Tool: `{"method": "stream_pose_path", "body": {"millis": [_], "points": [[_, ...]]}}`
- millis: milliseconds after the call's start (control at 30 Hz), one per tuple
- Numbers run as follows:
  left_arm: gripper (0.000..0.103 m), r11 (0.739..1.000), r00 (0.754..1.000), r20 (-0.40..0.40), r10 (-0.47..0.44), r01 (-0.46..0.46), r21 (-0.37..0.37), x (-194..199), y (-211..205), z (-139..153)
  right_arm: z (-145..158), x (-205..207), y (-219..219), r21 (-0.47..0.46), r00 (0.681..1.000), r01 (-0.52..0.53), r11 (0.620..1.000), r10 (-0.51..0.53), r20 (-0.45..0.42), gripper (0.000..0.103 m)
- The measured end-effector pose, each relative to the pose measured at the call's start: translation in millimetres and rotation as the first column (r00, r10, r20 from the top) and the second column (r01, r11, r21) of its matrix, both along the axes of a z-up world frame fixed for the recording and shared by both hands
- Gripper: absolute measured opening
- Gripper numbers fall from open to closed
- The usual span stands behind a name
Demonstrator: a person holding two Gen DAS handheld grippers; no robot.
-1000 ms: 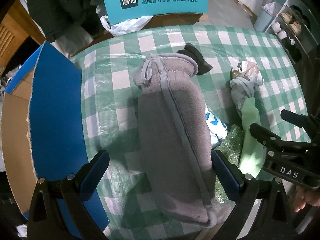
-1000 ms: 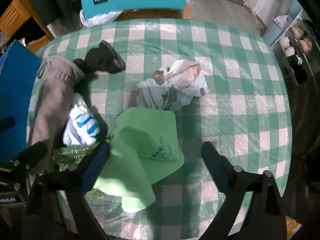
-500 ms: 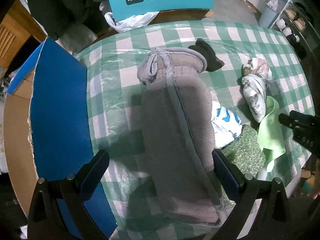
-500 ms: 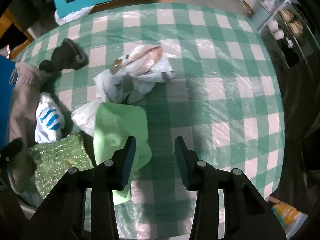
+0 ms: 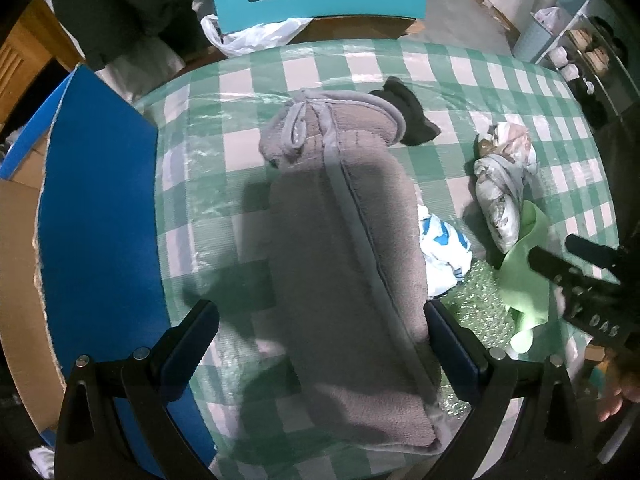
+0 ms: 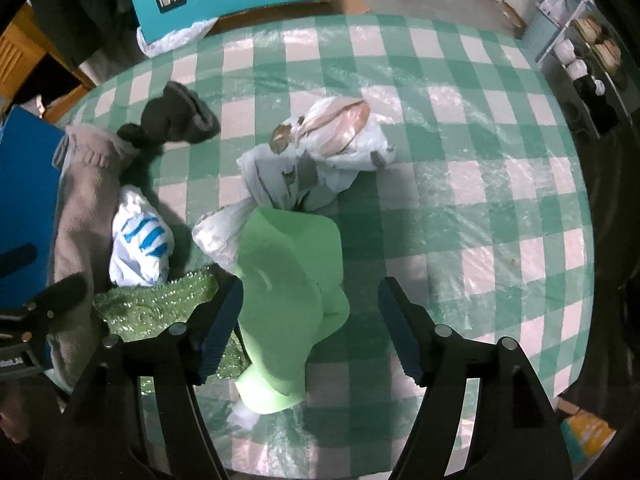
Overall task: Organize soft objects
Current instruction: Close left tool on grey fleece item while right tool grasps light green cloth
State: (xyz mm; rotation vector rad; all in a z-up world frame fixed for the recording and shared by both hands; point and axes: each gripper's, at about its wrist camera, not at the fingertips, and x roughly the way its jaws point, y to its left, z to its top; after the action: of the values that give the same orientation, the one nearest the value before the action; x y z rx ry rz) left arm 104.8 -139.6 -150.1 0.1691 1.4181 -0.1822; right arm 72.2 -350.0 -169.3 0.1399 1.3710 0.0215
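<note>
Right claw [image 6: 310, 322], pinched nearly together half a second ago, is opening again around the soft pale-green cloth [image 6: 292, 280] at the checked table [image 6: 480, 184] edge, six o'clock; left claw [image 5: 320, 344] straddles the grey fleece pouch [image 5: 352, 248], jaws apart, apparently steadying it

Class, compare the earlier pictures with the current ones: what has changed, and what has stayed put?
The right gripper closed over the light green cloth and is opening again; the cloth sits bunched between its jaws. The left gripper, wide open, straddles the grey fleece pouch as before.

Left tongs [image 5: 320, 344] pointing straight down, jaws spread wide, right tongs [image 6: 310, 320] tilted steeply downward, jaws opening
</note>
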Motion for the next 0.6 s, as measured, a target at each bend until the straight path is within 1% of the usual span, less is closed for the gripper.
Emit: {"method": "stream_pose_path", "body": {"millis": [100, 200, 300, 467, 500, 567, 600], "points": [[0.102, 1.0, 1.0, 0.001, -0.004, 0.004, -0.015, 0, -4, 2, -9, 1, -1, -0.013, 1.0, -0.007, 1.0, 0.006, -0.016, 0.071], [0.102, 1.0, 1.0, -0.001, -0.001, 0.001, 0.0, 3, -9, 0, -16, 1, 0, -0.023, 1.0, -0.011, 1.0, 0.01, -0.028, 0.071], [0.102, 1.0, 1.0, -0.017, 0.006, -0.006, 0.01, 8, -11, -9, -19, 2, 1, -0.029, 0.999, -0.019, 0.999, 0.018, -0.037, 0.071], [0.102, 1.0, 0.999, -0.049, 0.02, -0.021, -0.015, 15, -5, -24, -26, 3, 2, -0.034, 0.998, -0.03, 0.999, 0.028, -0.048, 0.071], [0.101, 0.999, 0.998, -0.052, 0.026, -0.027, -0.021, 16, -3, -25, -28, 4, 3, -0.033, 0.998, -0.031, 0.999, 0.03, -0.052, 0.071], [0.096, 0.998, 0.998, -0.051, 0.038, -0.04, -0.049, 18, 2, -25, -32, 9, 8, -0.035, 0.998, -0.035, 0.999, 0.033, -0.06, 0.071], [0.089, 0.997, 0.998, -0.052, 0.039, -0.042, -0.06, 19, 3, -25, -33, 10, 8, -0.036, 0.997, -0.038, 0.999, 0.036, -0.062, 0.069]]}}
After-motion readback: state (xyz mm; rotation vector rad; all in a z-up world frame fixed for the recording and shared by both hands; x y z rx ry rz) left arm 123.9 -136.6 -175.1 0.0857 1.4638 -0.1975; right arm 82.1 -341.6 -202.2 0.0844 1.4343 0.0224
